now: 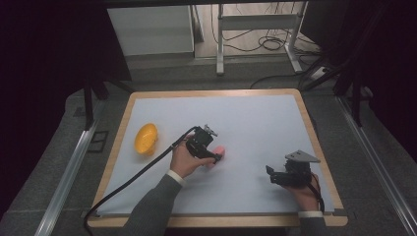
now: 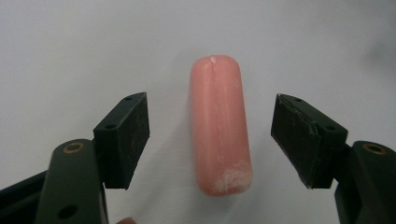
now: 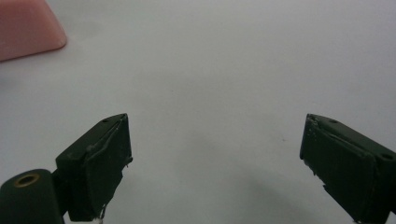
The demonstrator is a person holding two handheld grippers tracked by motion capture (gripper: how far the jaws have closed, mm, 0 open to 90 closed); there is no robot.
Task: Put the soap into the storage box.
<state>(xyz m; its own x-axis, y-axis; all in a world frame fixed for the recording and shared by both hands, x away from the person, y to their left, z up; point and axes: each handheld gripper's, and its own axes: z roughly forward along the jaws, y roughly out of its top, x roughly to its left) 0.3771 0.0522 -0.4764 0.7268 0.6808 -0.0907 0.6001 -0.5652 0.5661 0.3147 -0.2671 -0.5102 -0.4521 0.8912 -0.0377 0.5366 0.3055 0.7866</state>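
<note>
A pink sausage-shaped piece lies on the white table top, lengthwise between the two jaws of my left gripper. There is a gap on each side, so neither pad touches it and the left gripper is open. From above, the left gripper sits over the pink piece near the table's middle. My right gripper rests at the front right, and in its own view it stands open over bare table. The pink piece shows in that view's top left corner.
A yellow bowl-like object lies at the table's left. The white table has a wooden rim all round. A black cable trails from the left gripper off the front edge. Metal frame legs stand beyond the far edge.
</note>
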